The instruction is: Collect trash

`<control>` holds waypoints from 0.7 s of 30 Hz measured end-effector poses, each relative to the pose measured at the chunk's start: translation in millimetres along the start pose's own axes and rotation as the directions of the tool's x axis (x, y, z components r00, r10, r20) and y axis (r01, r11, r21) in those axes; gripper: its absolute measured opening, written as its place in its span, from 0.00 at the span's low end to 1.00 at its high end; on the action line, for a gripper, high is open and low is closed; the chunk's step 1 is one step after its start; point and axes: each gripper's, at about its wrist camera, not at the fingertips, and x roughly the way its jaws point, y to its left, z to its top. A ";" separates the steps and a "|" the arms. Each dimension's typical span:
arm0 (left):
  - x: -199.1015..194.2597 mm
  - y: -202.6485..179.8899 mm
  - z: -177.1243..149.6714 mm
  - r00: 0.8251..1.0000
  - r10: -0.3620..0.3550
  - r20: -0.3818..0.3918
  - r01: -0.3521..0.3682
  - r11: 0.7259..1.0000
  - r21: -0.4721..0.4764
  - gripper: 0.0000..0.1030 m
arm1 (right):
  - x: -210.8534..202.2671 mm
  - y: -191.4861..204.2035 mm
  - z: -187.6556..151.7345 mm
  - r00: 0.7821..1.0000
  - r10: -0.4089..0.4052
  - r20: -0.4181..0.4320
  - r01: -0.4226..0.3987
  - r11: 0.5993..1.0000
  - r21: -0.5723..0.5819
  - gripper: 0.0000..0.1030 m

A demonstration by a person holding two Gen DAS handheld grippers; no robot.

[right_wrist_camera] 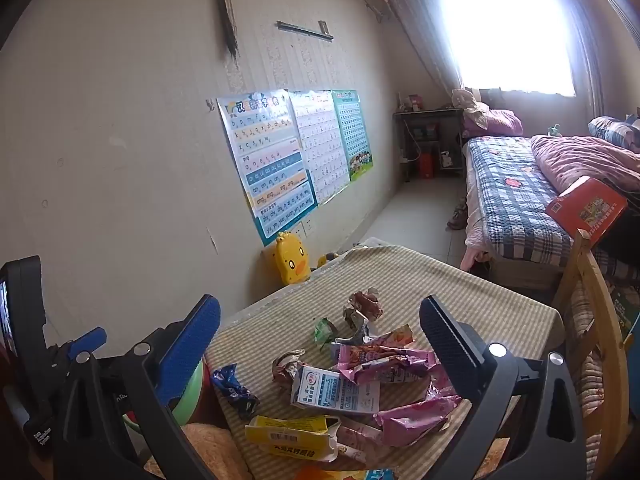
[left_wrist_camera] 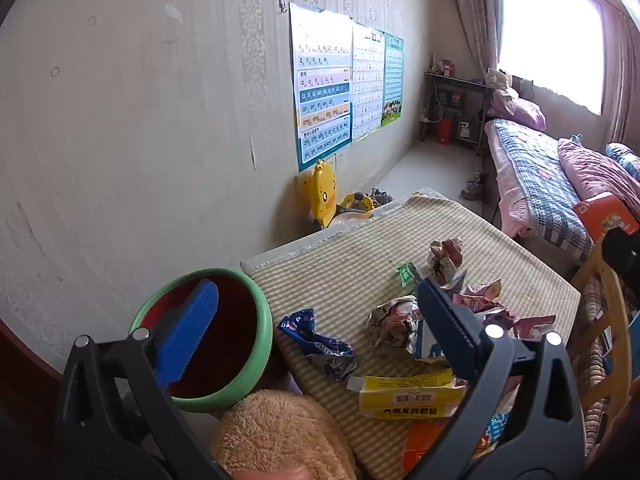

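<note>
Left wrist view: green-rimmed bin (left_wrist_camera: 224, 336) at the near left edge of the striped table mat (left_wrist_camera: 352, 264), round, smooth plastic, dark red inside, contents not visible; left gripper (left_wrist_camera: 316, 308) spread wide, gripping nothing, blue ribbed pad (left_wrist_camera: 188, 332) over the bin's mouth, dark pad (left_wrist_camera: 444, 320) over the litter; fuzzy tan plush fabric (left_wrist_camera: 276, 432) just below the bin.

On the mat, loose and uncontained: two crumpled foil-paper balls (left_wrist_camera: 394, 322), one nearer, one farther (left_wrist_camera: 445, 258); one blue crinkled snack wrapper (left_wrist_camera: 320, 344) just beside the bin; one flattened yellow carton (left_wrist_camera: 408, 396) with a barcode at the near edge; one small green wrapper (left_wrist_camera: 407, 274) between the balls.

Right wrist view: right gripper (right_wrist_camera: 320, 344) likewise wide open, empty, hovering above the pile; one white-and-blue milk carton (right_wrist_camera: 336, 392), squashed flat, amid several glossy pink wrappers (right_wrist_camera: 384, 360), count unclear where overlapping; same yellow carton (right_wrist_camera: 292, 436) and blue snack wrapper (right_wrist_camera: 236, 388) near the front; bin rim (right_wrist_camera: 192, 396) partly hidden behind the blue pad.

Three glossy charts (right_wrist_camera: 296, 160) side by side on the patterned wall; one yellow duck-shaped toy (right_wrist_camera: 290, 258) against the wall beyond the table; wooden chair (right_wrist_camera: 592, 320) at the right; bed (right_wrist_camera: 516, 196) with checked quilt beyond.
</note>
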 end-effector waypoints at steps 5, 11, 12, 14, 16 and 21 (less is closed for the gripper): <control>0.5 0.9 -0.3 1.000 0.001 -0.006 -0.001 1.000 -0.012 0.95 | -0.4 1.4 0.5 1.000 -0.006 -0.001 0.006 1.000 -0.008 0.93; -5.1 -5.4 -1.0 1.000 -0.005 -0.002 0.005 1.000 -0.015 0.95 | -1.2 1.6 0.4 1.000 -0.010 0.001 0.010 1.000 -0.006 0.93; -5.6 -6.3 -1.2 1.000 -0.005 -0.002 0.005 1.000 -0.015 0.95 | -3.6 2.7 2.7 1.000 -0.010 0.002 0.010 1.000 -0.005 0.93; -6.7 -8.4 -1.9 1.000 -0.004 -0.001 0.004 1.000 -0.016 0.95 | -3.6 3.4 2.5 1.000 -0.011 0.002 0.011 1.000 -0.008 0.93; -7.8 -11.0 -2.9 1.000 -0.001 0.001 0.001 1.000 -0.015 0.95 | -4.0 3.4 2.5 1.000 -0.011 0.002 0.011 1.000 -0.010 0.93; -4.0 2.8 -0.7 1.000 -0.017 0.002 0.017 1.000 -0.017 0.95 | -4.9 2.5 1.6 1.000 -0.013 -0.001 0.013 1.000 -0.005 0.93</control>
